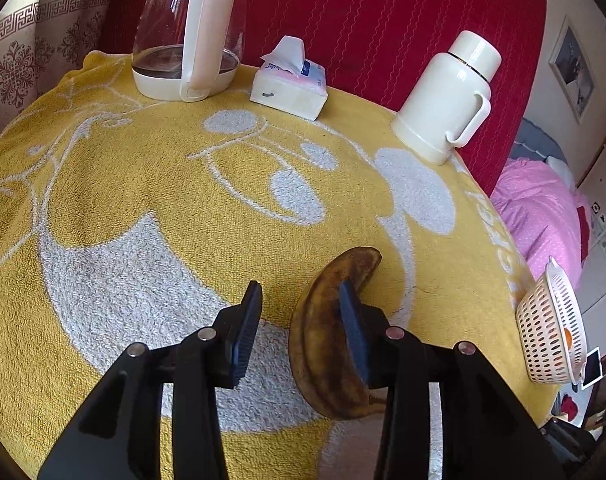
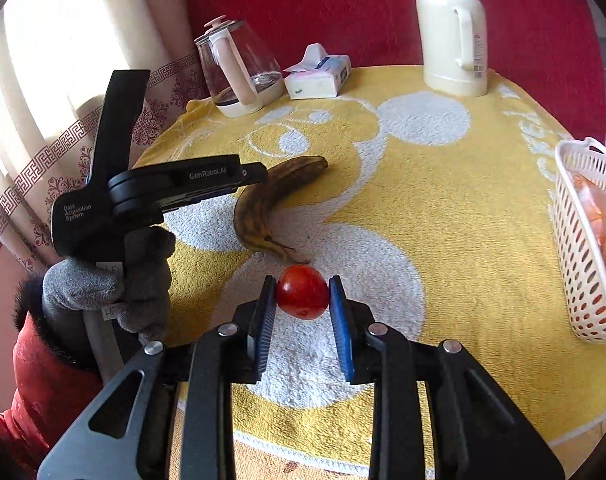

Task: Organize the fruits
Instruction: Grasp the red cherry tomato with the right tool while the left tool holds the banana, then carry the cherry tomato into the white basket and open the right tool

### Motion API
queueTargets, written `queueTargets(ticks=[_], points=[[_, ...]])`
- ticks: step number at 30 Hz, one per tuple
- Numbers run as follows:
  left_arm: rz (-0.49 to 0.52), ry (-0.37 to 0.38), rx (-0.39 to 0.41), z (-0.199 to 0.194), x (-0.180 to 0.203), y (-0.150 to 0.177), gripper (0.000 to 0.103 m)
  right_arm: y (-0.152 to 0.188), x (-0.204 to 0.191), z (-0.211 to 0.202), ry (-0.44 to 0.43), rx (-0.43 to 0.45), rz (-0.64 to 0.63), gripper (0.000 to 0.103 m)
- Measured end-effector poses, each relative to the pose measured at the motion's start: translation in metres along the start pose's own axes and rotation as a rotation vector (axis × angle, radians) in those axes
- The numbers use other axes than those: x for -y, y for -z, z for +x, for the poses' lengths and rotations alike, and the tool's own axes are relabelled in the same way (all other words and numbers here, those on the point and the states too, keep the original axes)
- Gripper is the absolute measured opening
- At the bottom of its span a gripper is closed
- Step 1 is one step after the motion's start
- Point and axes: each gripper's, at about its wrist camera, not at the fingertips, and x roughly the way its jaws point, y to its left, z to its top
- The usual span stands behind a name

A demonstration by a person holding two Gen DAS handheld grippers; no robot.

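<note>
Home bedroom: towel-covered table bearing glass kettle, tissue pack, thermos; pink-quilted bed beyond the table.

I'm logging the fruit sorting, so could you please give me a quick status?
Right gripper shut on red fruit. Left gripper open, one of its fingers over banana, no grip. Basket at right, path clear.

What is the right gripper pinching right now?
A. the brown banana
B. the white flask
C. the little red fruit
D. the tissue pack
C: the right gripper has its two blue pads pressed on either side of the little red fruit, while the banana lies apart on the yellow towel.
</note>
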Motion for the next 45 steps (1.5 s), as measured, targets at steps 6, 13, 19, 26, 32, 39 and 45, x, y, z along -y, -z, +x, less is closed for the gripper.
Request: queueTargets(ticks=[6,13,19,26,32,39,45], points=[[0.043,-0.001,-0.021,0.007,0.011,0.006,0.041,-0.003,0.031,-0.043,0.057,0.098,0.062,0.027],[0.052,-0.014,-0.033,0.011,0.012,0.008,0.041,-0.002,0.076,-0.076,0.162,0.171,0.138,0.027],[0.062,-0.018,-0.034,0.012,0.014,0.009,0.043,0.001,0.113,-0.099,0.248,0.208,0.209,0.027],[0.071,-0.027,-0.035,0.013,0.016,0.010,0.043,0.009,0.144,-0.110,0.320,0.229,0.265,0.027],[0.080,-0.030,-0.034,0.014,0.017,0.010,0.045,0.015,0.157,-0.110,0.341,0.223,0.285,0.028],[0.081,-0.030,-0.034,0.014,0.018,0.011,0.045,0.018,0.164,-0.112,0.347,0.238,0.316,0.045],[0.085,-0.034,-0.035,0.015,0.018,0.011,0.045,0.019,0.161,-0.114,0.350,0.252,0.312,0.045]])
